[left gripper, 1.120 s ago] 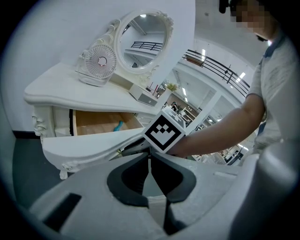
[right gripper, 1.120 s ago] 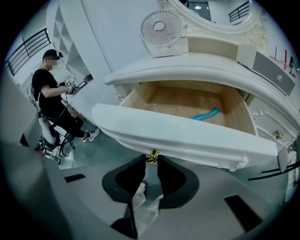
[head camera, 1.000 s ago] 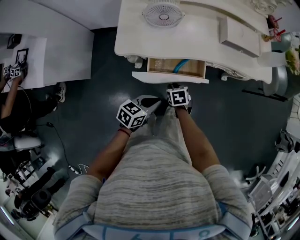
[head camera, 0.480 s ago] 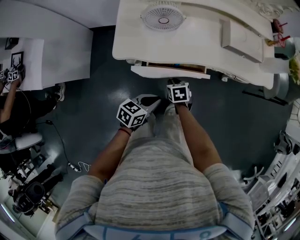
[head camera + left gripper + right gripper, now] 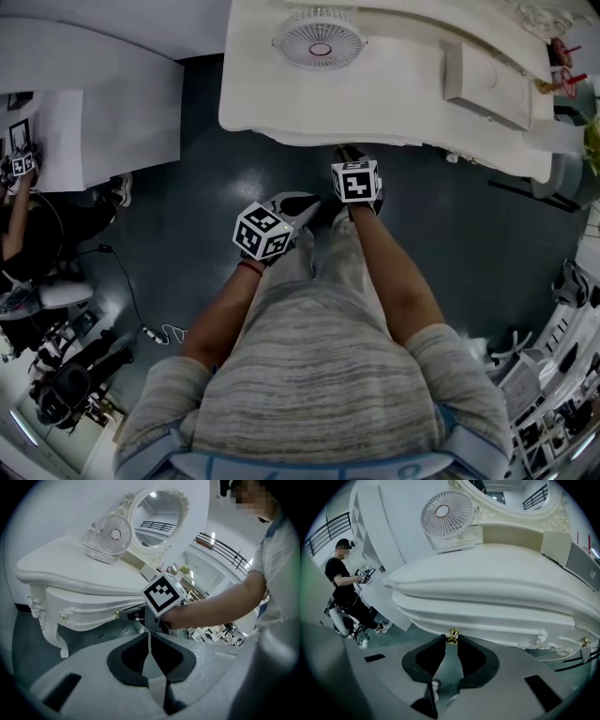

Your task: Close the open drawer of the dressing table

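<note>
The white dressing table (image 5: pixel 394 94) fills the top of the head view, and no open drawer shows under its front edge. In the right gripper view the drawer front (image 5: pixel 497 620) sits flush with the table's curved apron. My right gripper (image 5: pixel 453 637) is shut on the drawer's small gold knob (image 5: pixel 453 634), right at the table's edge (image 5: pixel 348 153). My left gripper (image 5: pixel 306 201) hangs lower left of it, shut and empty (image 5: pixel 149 634). From the left gripper view I see the right gripper's marker cube (image 5: pixel 163 592) against the drawer front.
A white fan (image 5: pixel 319 42) and a flat grey box (image 5: pixel 483 80) stand on the tabletop, with an oval mirror (image 5: pixel 157 520) behind. A white desk (image 5: pixel 112 103) and a seated person (image 5: pixel 23 220) are at the left. A cable (image 5: pixel 155 333) lies on the dark floor.
The drawer has slid from wide open to fully in under the tabletop. My right gripper has moved forward with it. The left gripper has barely moved.
</note>
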A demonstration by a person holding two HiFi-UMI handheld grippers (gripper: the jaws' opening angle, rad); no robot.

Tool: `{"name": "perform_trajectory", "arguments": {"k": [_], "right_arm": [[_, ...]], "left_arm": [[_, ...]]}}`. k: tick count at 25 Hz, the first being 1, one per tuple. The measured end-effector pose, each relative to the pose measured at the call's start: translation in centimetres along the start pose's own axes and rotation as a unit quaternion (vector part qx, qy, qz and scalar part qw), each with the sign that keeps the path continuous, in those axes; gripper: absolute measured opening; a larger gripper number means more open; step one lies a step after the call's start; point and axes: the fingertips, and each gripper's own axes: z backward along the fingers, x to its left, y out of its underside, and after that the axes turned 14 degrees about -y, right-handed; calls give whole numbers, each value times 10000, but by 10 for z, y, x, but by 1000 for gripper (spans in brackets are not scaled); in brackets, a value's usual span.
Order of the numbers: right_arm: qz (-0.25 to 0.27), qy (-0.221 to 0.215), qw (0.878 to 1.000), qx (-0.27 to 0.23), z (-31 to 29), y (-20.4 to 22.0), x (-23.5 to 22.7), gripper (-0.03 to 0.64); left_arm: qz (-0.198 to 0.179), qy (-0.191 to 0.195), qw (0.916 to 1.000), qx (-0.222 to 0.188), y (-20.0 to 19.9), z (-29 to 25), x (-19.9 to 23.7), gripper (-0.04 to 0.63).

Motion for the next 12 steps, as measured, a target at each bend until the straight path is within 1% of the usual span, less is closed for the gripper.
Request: {"name": "perform_trajectory", "arguments": {"k": [6, 12], "right_arm": [[-19, 84, 9998, -165, -6, -17, -11, 58], [-25, 86, 9998, -176, -10, -24, -13, 58]], "left_arm": [[72, -2, 10000, 36, -1, -8, 3, 17], [147, -10, 9999, 11, -5, -11, 9, 17]]}}
